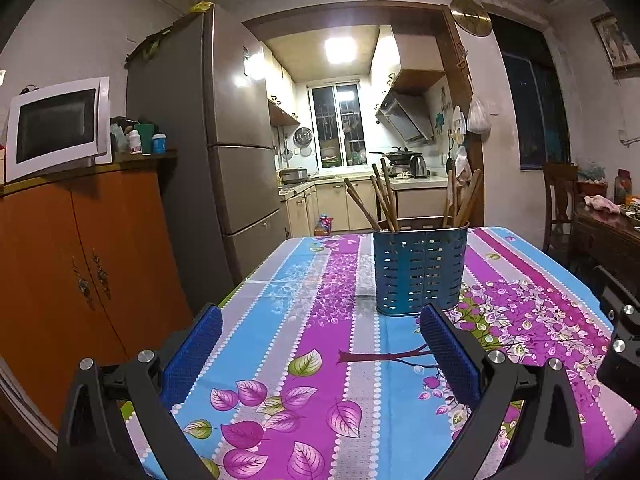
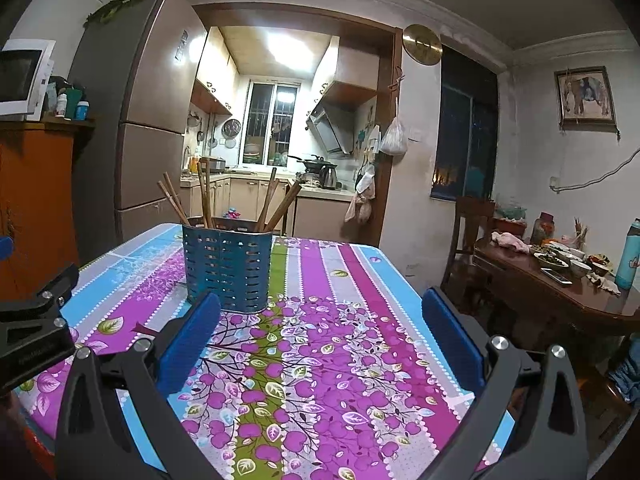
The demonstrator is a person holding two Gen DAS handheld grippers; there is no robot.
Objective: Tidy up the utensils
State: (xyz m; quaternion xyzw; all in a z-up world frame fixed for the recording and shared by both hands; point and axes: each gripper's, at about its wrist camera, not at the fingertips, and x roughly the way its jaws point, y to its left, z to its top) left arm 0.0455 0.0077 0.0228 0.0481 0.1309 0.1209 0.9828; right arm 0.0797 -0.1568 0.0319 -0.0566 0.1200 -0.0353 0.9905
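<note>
Toward the far middle of the surface [image 1: 280, 360], which is covered by a striped blue, purple and green floral cloth, stands a blue perforated metal utensil holder [image 1: 420, 270]. It sits upright, and several brown wooden chopsticks [image 1: 384, 200] lean out of it in two clusters, one on the left and one on the right of its rim. From the right wrist view the same holder [image 2: 228, 270] stands left of centre with the chopsticks [image 2: 206, 196] fanning above it.

Nearer than the holder, the left tongs [image 1: 320, 350] hang over the cloth with their blue pads spread wide and nothing between them. The right tongs [image 2: 320, 338] are likewise spread wide and hold nothing, over the purple blossom pattern to the right of the holder.

Farther out on the left, a tall grey-brown refrigerator [image 1: 224, 140] stands beside an orange wooden cabinet [image 1: 80, 248] carrying a white microwave oven [image 1: 56, 128]. On the far right, a dark wooden dining table [image 2: 560, 292] carries bowls and a light blue bottle [image 2: 629, 254].
</note>
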